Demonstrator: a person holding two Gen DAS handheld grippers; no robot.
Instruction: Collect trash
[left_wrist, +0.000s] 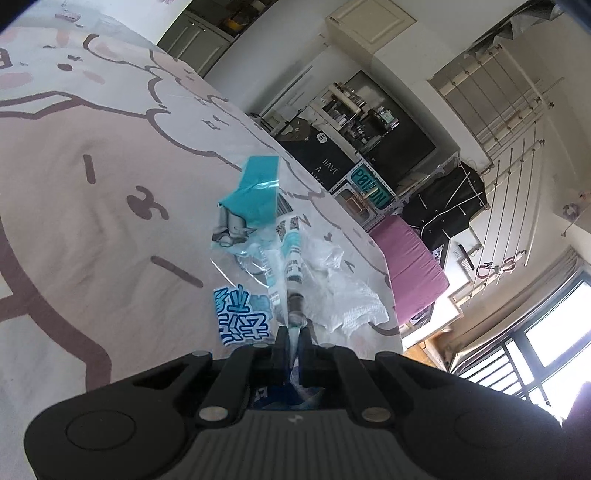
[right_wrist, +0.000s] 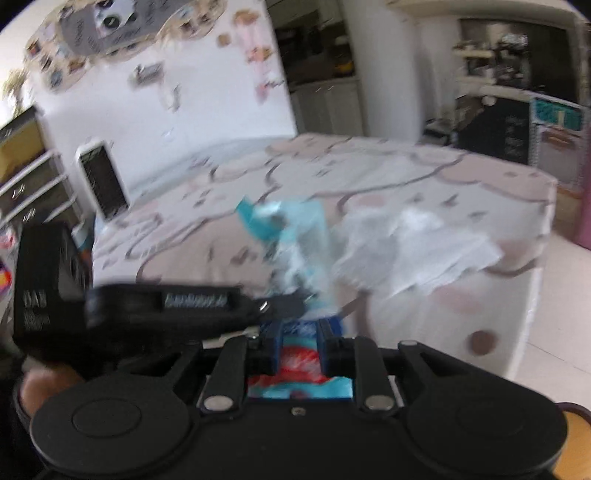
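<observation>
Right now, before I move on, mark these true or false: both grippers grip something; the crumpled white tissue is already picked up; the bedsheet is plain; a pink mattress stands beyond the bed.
1. Both grip something: true. The left gripper pinches the clear plastic wrapper with teal print; the right gripper holds a red-and-blue packet.
2. False: the crumpled white tissue lies on the bed.
3. False: the bedsheet has cartoon outlines.
4. True: pink mattress.

Home bedroom: bed (right_wrist: 424, 177) w/ cartoon sheet, drying rack (left_wrist: 517, 122).
</observation>
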